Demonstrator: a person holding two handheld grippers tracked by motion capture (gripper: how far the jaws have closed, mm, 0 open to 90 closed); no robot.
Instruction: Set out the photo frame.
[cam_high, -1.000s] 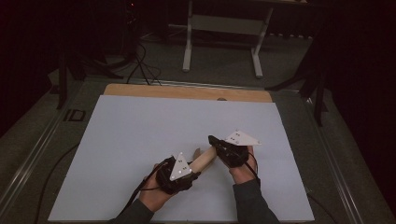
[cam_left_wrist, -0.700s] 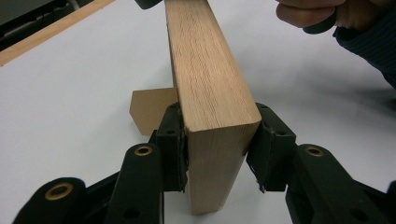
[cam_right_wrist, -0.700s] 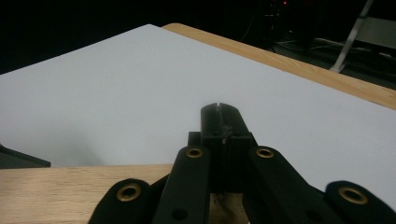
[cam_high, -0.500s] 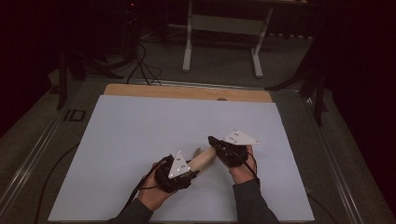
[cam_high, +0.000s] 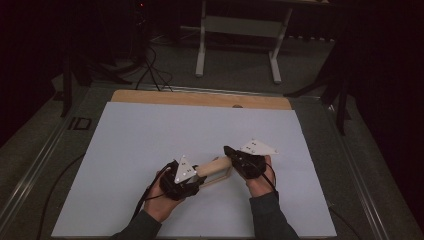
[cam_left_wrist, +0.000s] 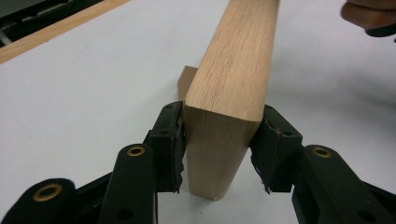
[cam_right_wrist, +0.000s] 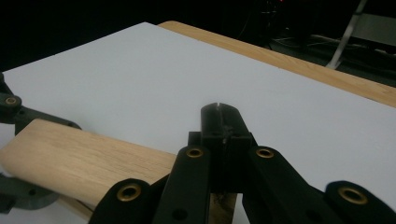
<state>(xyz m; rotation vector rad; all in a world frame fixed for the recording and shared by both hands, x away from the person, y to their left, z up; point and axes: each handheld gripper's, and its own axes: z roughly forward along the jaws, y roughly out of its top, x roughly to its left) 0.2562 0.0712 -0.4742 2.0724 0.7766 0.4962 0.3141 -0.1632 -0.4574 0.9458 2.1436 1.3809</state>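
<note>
Wood block (cam_left_wrist: 236, 70), near desk's (cam_high: 150, 130) front edge: stiff, solid, smooth. Your left claw (cam_left_wrist: 219, 149), just loosening, bracketed its end; right claw (cam_right_wrist: 219, 135) stood shut over the other.

A darkened lab or studio: a white work sheet (cam_high: 150, 150) covers a wooden table (cam_high: 200, 98), with cables (cam_high: 150, 75) and a metal stand (cam_high: 237, 30) on the floor behind.

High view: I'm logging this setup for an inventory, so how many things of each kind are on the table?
Light wooden bar: 1
Black two-jaw grippers: 2, the left gripper, whose jaws have just been opening with the bar between them, and the right gripper
White sheet over the table: 1
Total: 4
</note>
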